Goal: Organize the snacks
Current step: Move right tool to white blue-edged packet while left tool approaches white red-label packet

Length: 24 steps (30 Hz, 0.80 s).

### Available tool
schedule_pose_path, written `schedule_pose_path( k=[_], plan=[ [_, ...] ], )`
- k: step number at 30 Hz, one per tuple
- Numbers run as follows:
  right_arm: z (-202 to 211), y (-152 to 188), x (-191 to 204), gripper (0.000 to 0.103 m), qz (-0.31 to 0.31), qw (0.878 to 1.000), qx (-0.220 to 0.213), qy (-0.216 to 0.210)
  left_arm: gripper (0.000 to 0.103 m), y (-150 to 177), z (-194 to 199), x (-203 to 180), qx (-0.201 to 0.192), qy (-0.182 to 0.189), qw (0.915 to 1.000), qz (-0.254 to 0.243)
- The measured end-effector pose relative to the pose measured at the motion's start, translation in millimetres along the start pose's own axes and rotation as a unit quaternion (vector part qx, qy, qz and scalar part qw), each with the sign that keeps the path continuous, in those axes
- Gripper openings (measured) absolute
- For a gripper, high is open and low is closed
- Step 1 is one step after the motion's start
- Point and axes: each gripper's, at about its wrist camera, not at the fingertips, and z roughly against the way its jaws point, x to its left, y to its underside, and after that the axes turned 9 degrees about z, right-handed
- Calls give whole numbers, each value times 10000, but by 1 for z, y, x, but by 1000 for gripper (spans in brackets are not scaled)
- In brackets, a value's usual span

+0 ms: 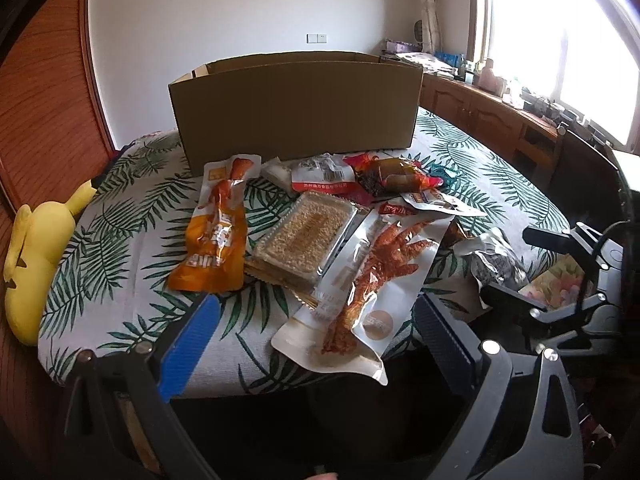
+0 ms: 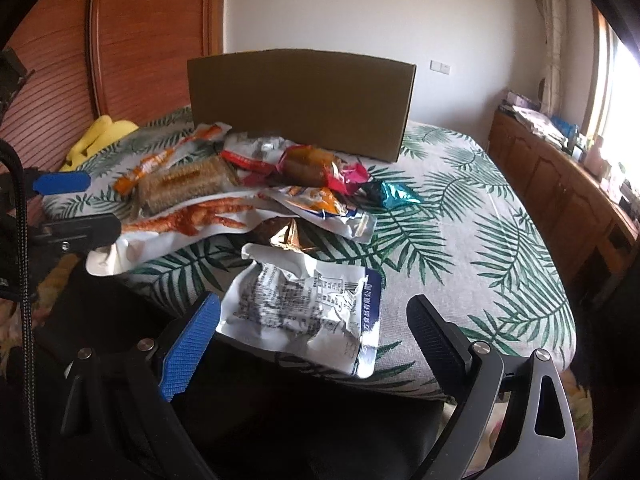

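Both my claws tilt down, spread: left gripper (image 1: 316,320) over claw pack (image 1: 360,280), right gripper (image 2: 314,320) over silver pouch (image 2: 308,312), untouched.

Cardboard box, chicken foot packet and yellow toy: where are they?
Cardboard box (image 1: 296,120), left wrist view, front wall.
Chicken foot packet (image 1: 372,276), left wrist view, the foot.
Yellow toy (image 1: 32,264), left wrist view, body.

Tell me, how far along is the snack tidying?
Barely begun. Done: nothing visibly; the cardboard box hides its inside. In hand: nothing; the right tool stands open around the silver packet, the left tool open by the chicken-foot pouch. Left: the whole pile.
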Motion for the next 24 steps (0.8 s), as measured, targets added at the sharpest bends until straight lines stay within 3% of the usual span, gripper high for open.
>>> schedule_pose_path(
  k=[11, 19, 24],
  plan=[
    [-11, -1, -19, 77, 11, 9997, -95, -235, 99, -4, 3, 4, -36, 80, 9999, 85],
    [-22, -5, -41, 65, -248, 9993, -45, -276, 99, -17, -12, -14, 108, 516, 9983, -230],
    [-24, -6, -48, 60, -410, 9987, -26, -308, 89, -24, -26, -28, 338, 695, 9954, -568]
  ],
)
